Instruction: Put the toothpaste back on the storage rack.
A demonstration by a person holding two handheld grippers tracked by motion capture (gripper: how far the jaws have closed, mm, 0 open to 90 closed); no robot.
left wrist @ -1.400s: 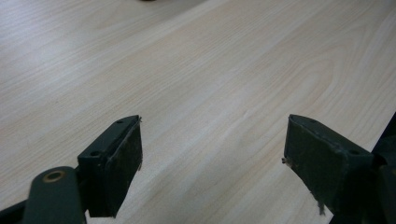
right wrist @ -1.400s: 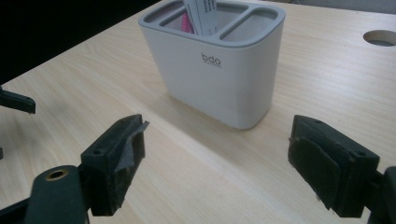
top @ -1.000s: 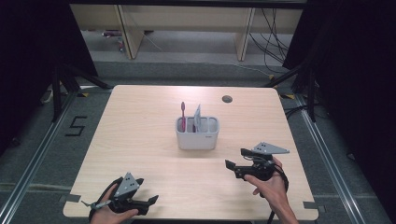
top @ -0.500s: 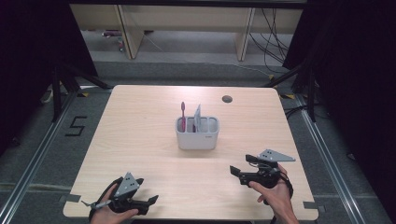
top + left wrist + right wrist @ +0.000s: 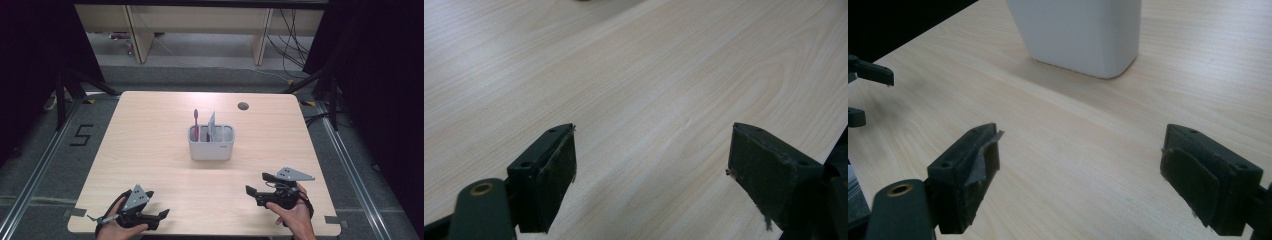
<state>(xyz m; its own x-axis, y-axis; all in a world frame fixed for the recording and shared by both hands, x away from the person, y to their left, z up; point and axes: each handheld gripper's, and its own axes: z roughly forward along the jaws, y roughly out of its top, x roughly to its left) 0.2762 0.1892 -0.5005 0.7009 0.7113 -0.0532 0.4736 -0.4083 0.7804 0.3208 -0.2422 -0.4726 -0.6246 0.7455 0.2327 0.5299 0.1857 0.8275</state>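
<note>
A white compartment holder (image 5: 211,144) stands mid-table. A red toothbrush (image 5: 196,121) and a pale flat item (image 5: 212,125) stick up out of it. My right gripper (image 5: 258,183) is held low over the front right of the table. It is open, with bare wood between its jaws, and points left toward the holder. In the right gripper view the holder's base (image 5: 1083,35) lies ahead of the open right gripper (image 5: 1080,160). My left gripper (image 5: 161,216) rests at the front left edge. In the left gripper view the left gripper (image 5: 651,160) is open over bare tabletop.
The wooden table (image 5: 150,130) has a round cable hole (image 5: 243,106) at the back right. Dark floor and metal rails surround it, and shelving legs stand behind it. The left gripper's jaw tips (image 5: 868,75) appear at the left edge of the right gripper view.
My right gripper has drawn back toward the table's front edge and slightly right, staying open. The left gripper has not moved.
</note>
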